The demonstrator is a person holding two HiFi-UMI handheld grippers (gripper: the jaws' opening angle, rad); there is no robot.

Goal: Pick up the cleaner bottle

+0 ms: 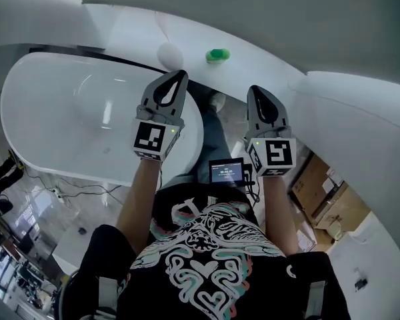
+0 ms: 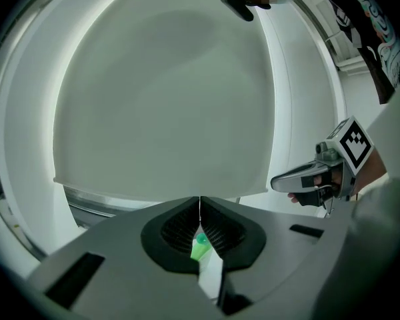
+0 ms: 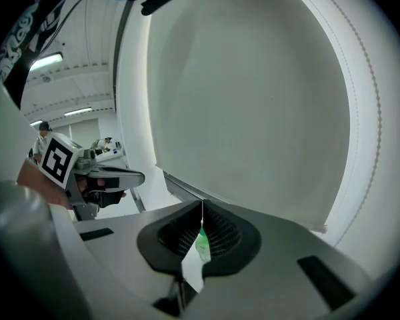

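The cleaner bottle (image 1: 217, 55) shows as a small green-topped thing on the curved white ledge, beyond both grippers. My left gripper (image 1: 180, 74) and my right gripper (image 1: 255, 89) are held side by side in the air, pointing toward it and apart from it. Both are shut, with nothing between the jaws. In the left gripper view the jaws (image 2: 200, 199) meet in a thin line, and a bit of the green bottle (image 2: 200, 247) shows through the slot below them. The right gripper view shows the same: jaws (image 3: 202, 202) shut, green bottle (image 3: 202, 245) behind the slot.
A white bathtub (image 1: 53, 132) fills the left. A white rounded object (image 1: 170, 55) sits on the ledge left of the bottle. A small screen (image 1: 227, 172) hangs at the person's waist. Cardboard boxes (image 1: 327, 199) lie on the floor at the right.
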